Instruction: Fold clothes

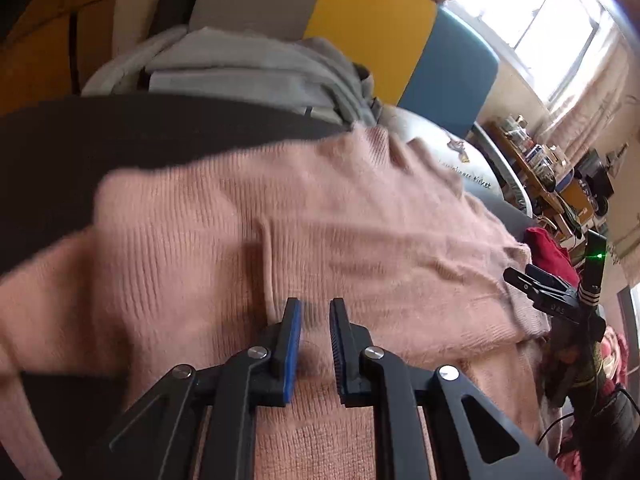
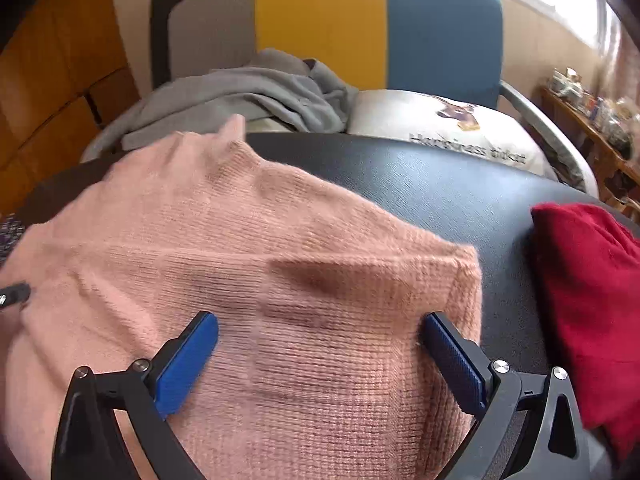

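A: What carries everything we see?

B: A dark tabletop (image 2: 448, 200). Beyond its far edge we see a chair (image 2: 440, 36) with grey, yellow and blue back panels, with a grey garment (image 2: 256, 96) heaped on the seat and a white printed cushion (image 2: 452, 128) beside it.

A: And the task's thing?

B: The pink knitted sweater (image 2: 280, 264) lies spread over the near and left part of the tabletop, running under both of our grippers. One folded corner of it points toward the right edge. In the left wrist view the sweater (image 1: 300, 232) fills most of the frame, rumpled, with a raised crease near the middle.

A: Anything else on the tabletop?

B: A red garment (image 2: 592, 304) lies at the right edge, just beside the sweater but apart from it.

A: How do we hold the grippers?

B: Our right gripper (image 2: 320, 340) sits over the sweater with its jaws spread wide, knit showing between the blue pads (image 2: 188, 360). Our left gripper (image 1: 316, 320) has its jaws narrow, only a small gap between them; whether any fabric is pinched we cannot tell. In the left wrist view we also see the right gripper (image 1: 524, 280) at the sweater's right end.
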Motion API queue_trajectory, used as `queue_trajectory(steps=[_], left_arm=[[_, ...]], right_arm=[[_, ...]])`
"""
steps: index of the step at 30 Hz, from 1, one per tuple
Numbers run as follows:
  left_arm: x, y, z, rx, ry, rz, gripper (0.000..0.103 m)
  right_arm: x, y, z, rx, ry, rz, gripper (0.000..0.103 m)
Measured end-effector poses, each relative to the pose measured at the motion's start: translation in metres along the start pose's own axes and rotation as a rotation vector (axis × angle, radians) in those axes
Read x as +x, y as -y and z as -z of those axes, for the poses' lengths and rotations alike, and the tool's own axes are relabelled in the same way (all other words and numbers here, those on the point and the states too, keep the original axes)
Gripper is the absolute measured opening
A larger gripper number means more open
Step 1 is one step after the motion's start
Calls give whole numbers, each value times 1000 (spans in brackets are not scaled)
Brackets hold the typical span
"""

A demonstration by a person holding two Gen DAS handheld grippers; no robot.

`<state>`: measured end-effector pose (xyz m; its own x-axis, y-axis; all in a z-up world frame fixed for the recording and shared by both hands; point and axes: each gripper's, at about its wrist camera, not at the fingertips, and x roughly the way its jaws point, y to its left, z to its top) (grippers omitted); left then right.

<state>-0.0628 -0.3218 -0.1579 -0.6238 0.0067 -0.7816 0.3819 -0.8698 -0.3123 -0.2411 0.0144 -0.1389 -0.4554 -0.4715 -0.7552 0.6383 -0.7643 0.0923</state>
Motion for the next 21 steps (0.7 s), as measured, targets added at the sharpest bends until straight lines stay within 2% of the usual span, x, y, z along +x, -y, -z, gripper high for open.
queue_trajectory(steps=[3,4,6,7,9,11,15,17,18,19,20,21], left_arm=[[0,5,-35,57,17,22,23],[4,6,-49,71,13,33,28],[18,11,-74,84,2,43,28],[27,14,-87,96,-8,49,28],[49,17,-113,107,-25,48,28],[73,18,-131,98,-61,82,29],[121,19,-154,84,-140,112,29],[142,20,-161,76,-170,94,29],[150,21,-164,75,-181,99,29],[157,23,-166,77,-193,109,29],[161,25,-167,84,-194,121,29],[163,28,-169,93,-189,133,29]], right_arm=[[-11,1,-22,2,42,-127,103],[-11,0,-32,8,44,-163,103],[-2,-4,-53,6,38,-214,101],[4,-7,-64,6,38,-225,99],[22,-13,-86,9,18,-259,87],[45,-20,-106,4,-17,-282,82],[92,-35,-136,5,-97,-331,71],[113,-45,-142,-25,-143,-319,67],[120,-49,-144,-41,-161,-312,61],[127,-53,-145,-56,-178,-306,61],[129,-56,-147,-84,-172,-291,54],[130,-57,-148,-89,-168,-289,33]])
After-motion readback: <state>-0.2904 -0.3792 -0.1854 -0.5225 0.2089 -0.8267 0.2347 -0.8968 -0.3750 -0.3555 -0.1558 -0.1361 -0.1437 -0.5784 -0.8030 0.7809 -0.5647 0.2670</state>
